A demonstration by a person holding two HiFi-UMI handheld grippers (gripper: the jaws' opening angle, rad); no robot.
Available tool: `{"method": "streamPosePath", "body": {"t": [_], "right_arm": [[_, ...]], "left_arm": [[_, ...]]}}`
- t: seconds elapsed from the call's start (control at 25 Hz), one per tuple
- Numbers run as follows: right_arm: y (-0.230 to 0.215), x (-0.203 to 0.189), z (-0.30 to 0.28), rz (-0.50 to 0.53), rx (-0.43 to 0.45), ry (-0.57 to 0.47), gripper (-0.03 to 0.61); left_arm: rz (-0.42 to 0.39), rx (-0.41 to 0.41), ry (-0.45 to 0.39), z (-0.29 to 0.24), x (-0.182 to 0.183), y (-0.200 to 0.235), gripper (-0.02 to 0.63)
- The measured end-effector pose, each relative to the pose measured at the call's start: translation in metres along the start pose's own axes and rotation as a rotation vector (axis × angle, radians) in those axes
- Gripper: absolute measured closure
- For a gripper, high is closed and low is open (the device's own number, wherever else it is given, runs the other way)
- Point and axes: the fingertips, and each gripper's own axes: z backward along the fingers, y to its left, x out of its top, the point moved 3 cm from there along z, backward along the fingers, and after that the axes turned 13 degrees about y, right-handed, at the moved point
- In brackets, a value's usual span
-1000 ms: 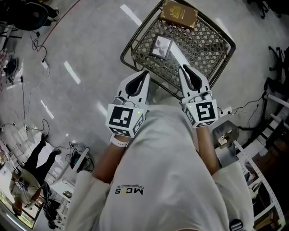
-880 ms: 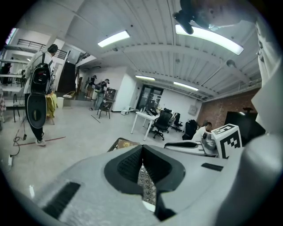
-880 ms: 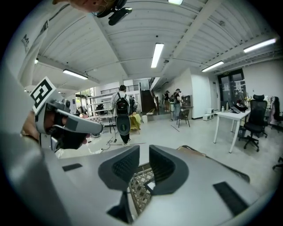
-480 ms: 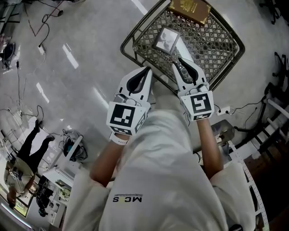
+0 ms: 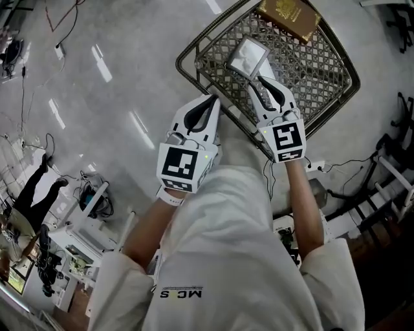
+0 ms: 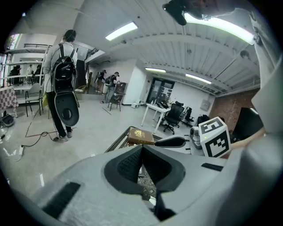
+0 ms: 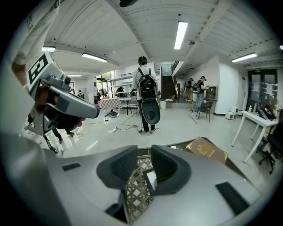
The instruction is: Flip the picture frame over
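Far L in the head view is bare grey floor w/ cables, and a person stands at the edge, approx. 9 o'clock from you.

Your left gripper is over the near-L corner of the mesh desk. Its jaws are together, tips meeting, w/ nothing between them. It sits at about 8 o'clock from the picture frame and apart from it. In the left gripper view you also get a person w/ a backpack standing on the floor beyond.

The frame lies on the mesh in the desk's near half, pale face up. There's glare on it, so I can't tell front from back.

Your right gripper is at 6 o'clock of the frame, pointing at its near edge. Its jaws are opening. In the right gripper view the frame's near edge shows low in the gap, just beside the R-hand jaw, and the pads aren't pressing on it. Can't tell if it touches that jaw.

At 1 o'clock from the frame, a brown book lies flat by the desk's far rim, well apart from both grippers.
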Motion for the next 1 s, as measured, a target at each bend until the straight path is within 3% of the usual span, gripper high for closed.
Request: {"method": "streamPosePath", "body": {"t": [0.4,0.52,1.0], "right_arm": [[-0.014,-0.028,-0.050,0.046,0.075,0.071,0.455],[-0.013,-0.037,-0.065,0.070,0.110,0.084,0.425],[-0.013,-0.069,-0.114,0.204,0.201,0.151,0.436]], "left_arm": [[0.096,0.039,0.029,-0.042,-0.021,0.017,0.589],[0.111,0.057,0.039,-0.051,-0.028,0.023,0.589],[0.178,0.104,0.082,-0.089,-0.062,0.039,0.589]]}}
